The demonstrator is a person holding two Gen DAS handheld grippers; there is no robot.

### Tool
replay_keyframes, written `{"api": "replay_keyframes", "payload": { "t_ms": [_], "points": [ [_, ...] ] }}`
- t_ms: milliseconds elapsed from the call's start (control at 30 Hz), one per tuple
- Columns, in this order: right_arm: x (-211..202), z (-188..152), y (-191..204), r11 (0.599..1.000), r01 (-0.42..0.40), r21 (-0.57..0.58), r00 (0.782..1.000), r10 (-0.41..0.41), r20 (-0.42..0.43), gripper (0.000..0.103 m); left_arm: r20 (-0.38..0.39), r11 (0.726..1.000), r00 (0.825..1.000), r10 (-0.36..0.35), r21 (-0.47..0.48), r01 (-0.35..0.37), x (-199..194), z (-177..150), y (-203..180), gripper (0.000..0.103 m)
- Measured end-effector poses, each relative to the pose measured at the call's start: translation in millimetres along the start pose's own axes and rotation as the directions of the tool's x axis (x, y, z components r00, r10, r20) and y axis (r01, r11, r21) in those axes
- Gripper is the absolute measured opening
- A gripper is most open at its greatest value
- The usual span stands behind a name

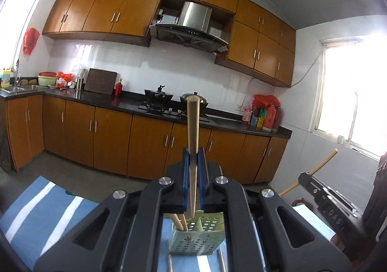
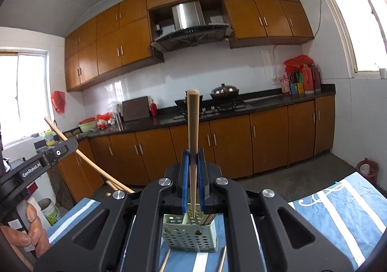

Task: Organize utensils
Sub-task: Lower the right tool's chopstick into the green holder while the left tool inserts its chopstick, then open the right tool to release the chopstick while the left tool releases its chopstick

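Observation:
My left gripper [image 1: 193, 158] is shut on a wooden chopstick [image 1: 193, 127] that stands upright, its thin end over the pale green perforated utensil holder [image 1: 196, 240]. Two chopsticks [image 1: 180, 222] stand in the holder's left compartment. My right gripper [image 2: 193, 158] is shut on another wooden chopstick [image 2: 193, 127], its tip just above the same holder [image 2: 189, 235]. The holder stands on a blue and white striped cloth [image 2: 338, 214]. The right gripper with its chopstick [image 1: 321, 163] shows in the left wrist view; the left one [image 2: 79, 153] shows in the right wrist view.
Two loose chopsticks [image 2: 165, 260] [image 2: 222, 258] lie on the cloth in front of the holder. Beyond the table is a kitchen counter [image 1: 125, 103] with a stove and pots, wooden cabinets, and a range hood [image 1: 191, 32]. A bucket [image 2: 49, 211] stands on the floor.

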State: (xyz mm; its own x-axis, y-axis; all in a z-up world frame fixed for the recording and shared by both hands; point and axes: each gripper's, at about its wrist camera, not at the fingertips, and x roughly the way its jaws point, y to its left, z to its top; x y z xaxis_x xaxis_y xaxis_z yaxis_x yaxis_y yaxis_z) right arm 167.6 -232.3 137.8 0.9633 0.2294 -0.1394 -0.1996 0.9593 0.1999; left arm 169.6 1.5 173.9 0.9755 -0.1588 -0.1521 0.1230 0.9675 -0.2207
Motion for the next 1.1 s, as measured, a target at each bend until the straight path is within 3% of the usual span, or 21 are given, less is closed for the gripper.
{"api": "replay_keyframes", "payload": {
  "t_ms": [233, 533, 900, 1067, 1100],
  "points": [
    [28.7, -17.0, -2.6, 1.0, 0.002, 0.005, 0.997, -0.001, -0.083, 0.007, -0.09, 1.0, 0.996, 0.02, 0.01, -0.02, 37.2, -25.7, 2.7, 0.008],
    [36.9, -29.5, -0.7, 1.0, -0.008, -0.002, 0.991, 0.008, -0.136, 0.008, -0.153, 1.0, 0.988, 0.015, 0.0, -0.016, 53.8, -43.8, 13.6, 0.008],
    [9.2, -25.7, -6.0, 1.0, 0.0, 0.006, 0.995, 0.001, -0.104, 0.009, -0.125, 0.999, 0.992, 0.004, -0.033, -0.008, 26.0, -35.7, 25.0, 0.016],
    [-15.6, -43.5, -19.5, 1.0, 0.028, 0.013, 0.991, -0.026, -0.132, 0.01, -0.134, 0.999, 0.991, 0.019, -0.037, -0.024, -4.9, -46.2, 37.4, 0.021],
    [-19.7, -53.6, -23.9, 0.999, 0.039, 0.017, 0.987, -0.036, -0.156, 0.016, -0.142, 0.999, 0.99, 0.025, -0.032, -0.03, -10.1, -51.4, 40.0, 0.022]
  ]
}}
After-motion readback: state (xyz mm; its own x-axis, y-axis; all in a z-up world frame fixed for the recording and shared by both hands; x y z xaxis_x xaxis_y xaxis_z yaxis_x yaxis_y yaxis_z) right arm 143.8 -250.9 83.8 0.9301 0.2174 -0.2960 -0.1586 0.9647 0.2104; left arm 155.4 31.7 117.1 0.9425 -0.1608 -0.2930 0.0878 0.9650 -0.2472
